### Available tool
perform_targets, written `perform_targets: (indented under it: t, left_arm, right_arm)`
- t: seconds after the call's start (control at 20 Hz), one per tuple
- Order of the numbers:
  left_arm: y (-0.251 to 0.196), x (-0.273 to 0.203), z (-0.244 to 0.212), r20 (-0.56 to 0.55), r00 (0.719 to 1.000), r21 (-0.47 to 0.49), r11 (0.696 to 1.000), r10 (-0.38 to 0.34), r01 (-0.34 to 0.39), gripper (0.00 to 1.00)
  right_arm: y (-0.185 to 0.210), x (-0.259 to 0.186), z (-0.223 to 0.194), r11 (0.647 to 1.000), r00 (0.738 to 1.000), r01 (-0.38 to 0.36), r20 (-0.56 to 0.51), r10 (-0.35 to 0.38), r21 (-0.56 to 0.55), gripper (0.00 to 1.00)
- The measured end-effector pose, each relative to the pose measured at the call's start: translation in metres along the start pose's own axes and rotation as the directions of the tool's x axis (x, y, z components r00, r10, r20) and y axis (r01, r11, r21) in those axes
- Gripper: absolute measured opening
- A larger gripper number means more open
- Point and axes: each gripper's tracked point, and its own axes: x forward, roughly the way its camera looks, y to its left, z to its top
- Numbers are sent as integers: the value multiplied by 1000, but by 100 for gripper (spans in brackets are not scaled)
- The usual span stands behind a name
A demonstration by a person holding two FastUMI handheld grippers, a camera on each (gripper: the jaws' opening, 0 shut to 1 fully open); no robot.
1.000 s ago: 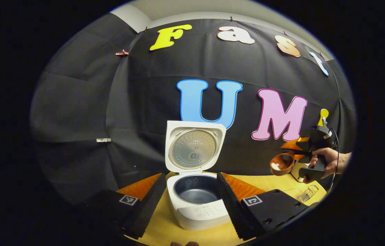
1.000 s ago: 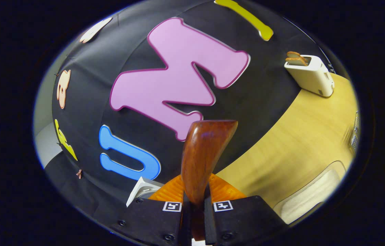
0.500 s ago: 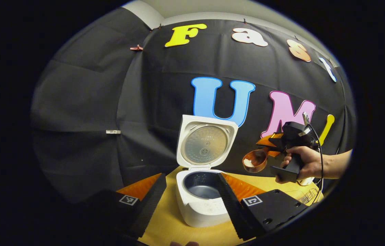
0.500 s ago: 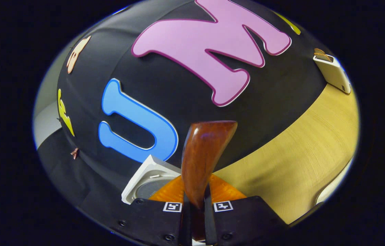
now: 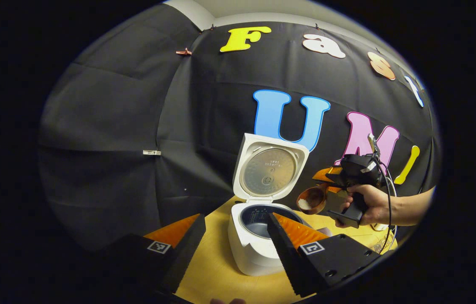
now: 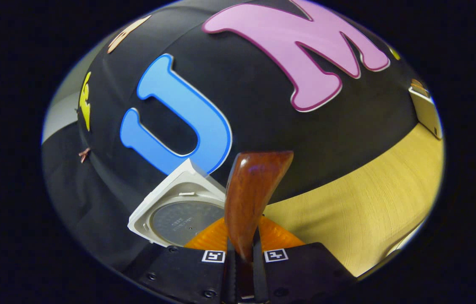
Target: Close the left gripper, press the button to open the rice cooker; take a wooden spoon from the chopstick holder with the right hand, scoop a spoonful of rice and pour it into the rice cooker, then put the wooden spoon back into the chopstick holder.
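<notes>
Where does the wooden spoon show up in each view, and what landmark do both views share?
Left gripper view: the wooden spoon is right of centre, bowl holding some rice, beside the open cooker, held by the right claw.
Right gripper view: the spoon rises at bottom centre, clamped between that claw's fingers.
Shared landmark: the rice cooker's raised lid.

A staged kitchen booth, not a real home: black cloth wall (image 5: 107,126) is hanging right behind the open rice cooker (image 5: 259,236), which is sitting on a pale wooden table (image 6: 373,211), a toaster (image 6: 427,113) standing farther along.
</notes>
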Motion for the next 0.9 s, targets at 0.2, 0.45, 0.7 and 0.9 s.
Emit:
perform_targets:
  t: [0.2, 0.45, 0.7, 0.9]
  left_arm:
    - [4, -4, -8, -16, 1000, -4, 1000, 14, -14, 95]
    - [9, -11, -23, -42, 998, -28, 999, 38, -39, 95]
    - [11, -15, -25, -42, 998, -25, 998, 54, -55, 95]
    - [15, -15, -26, -41, 997, -27, 998, 63, -64, 95]
  right_arm:
    - [11, 12, -18, 990, 999, -25, -29, 21, -141, 18]
    - [31, 20, -46, 934, 994, -97, -85, 72, -343, 19]
    - [42, 27, -66, 886, 987, -143, -135, 92, -440, 19]
    - [50, 29, -78, 819, 981, -179, -161, 107, -546, 19]
